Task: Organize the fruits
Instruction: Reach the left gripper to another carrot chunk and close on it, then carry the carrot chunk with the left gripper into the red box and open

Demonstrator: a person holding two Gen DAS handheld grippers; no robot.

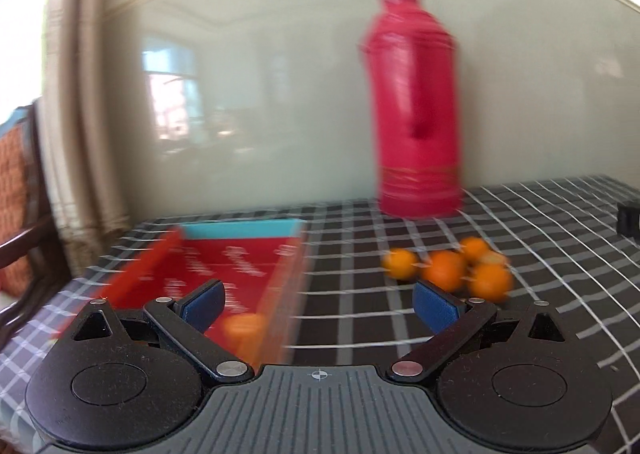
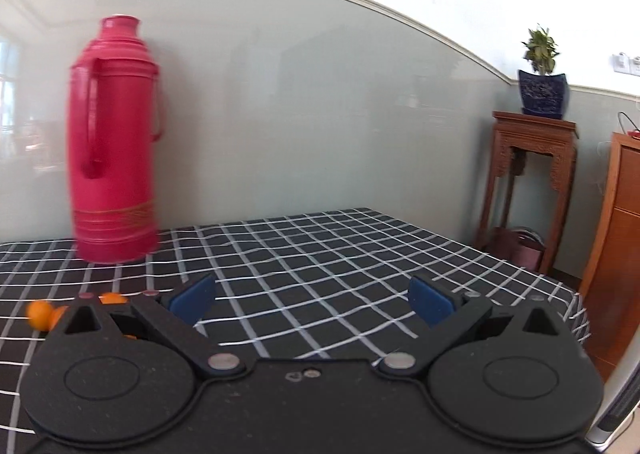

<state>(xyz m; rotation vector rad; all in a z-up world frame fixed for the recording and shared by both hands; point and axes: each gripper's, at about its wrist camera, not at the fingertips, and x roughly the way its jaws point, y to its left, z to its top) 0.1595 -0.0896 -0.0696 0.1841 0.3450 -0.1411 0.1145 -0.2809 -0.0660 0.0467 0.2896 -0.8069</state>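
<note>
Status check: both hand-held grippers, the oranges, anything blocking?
Left hand-held gripper open, empty. Right hand-held gripper open, empty. One orange in red box; loose oranges on tablecloth. Red thermos behind, not blocking.

Black hand-held gripper [image 1: 319, 302] w/ blue pads [image 1: 436, 304], silver rivets, ribbed grey base
</note>
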